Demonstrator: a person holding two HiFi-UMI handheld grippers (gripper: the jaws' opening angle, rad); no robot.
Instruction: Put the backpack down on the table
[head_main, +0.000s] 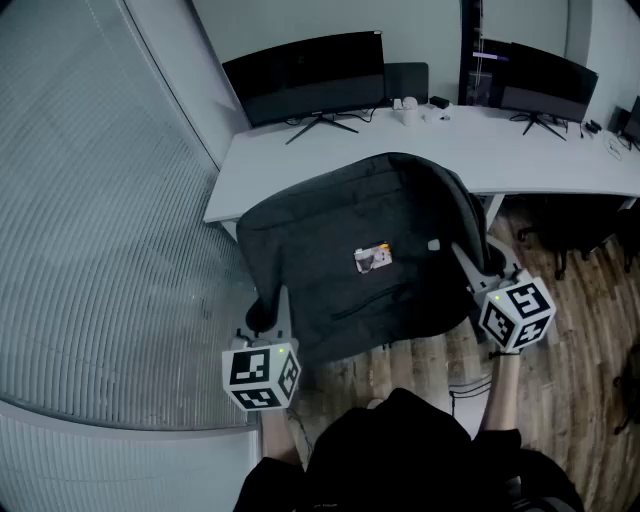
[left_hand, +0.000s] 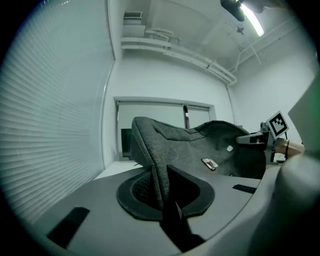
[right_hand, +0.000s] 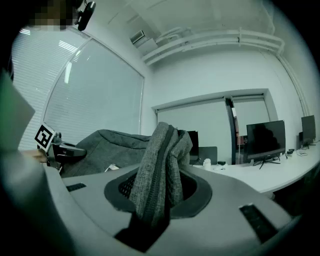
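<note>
I have the backpack (head_main: 370, 255) slung flat between my two grippers. My left gripper (head_main: 272, 308) is clamped on a thin fold at the bag's near left edge. My right gripper (head_main: 478, 270) is pinched on a thicker bunch of fabric with a zipper running through it, at the right side. Both grips look firm in the gripper views.

The far half of the bag sits over the near corner of the table (head_main: 560, 150), and the near half hangs out over the wooden floor (head_main: 580, 330). I cannot tell whether the far edge already touches the tabletop.

I think the job now is to carry the bag further in before lowering it, because letting go here would likely tip it off the edge. I should move both grippers forward together and level, so neither fold takes all the weight; the thin left one seems the likelier to slip. The bag should come down short of the monitor stand (head_main: 322, 124) and the small things (head_main: 408, 108) behind it. I would only let the jaws go once the fabric slackens and the table carries the load.
</note>
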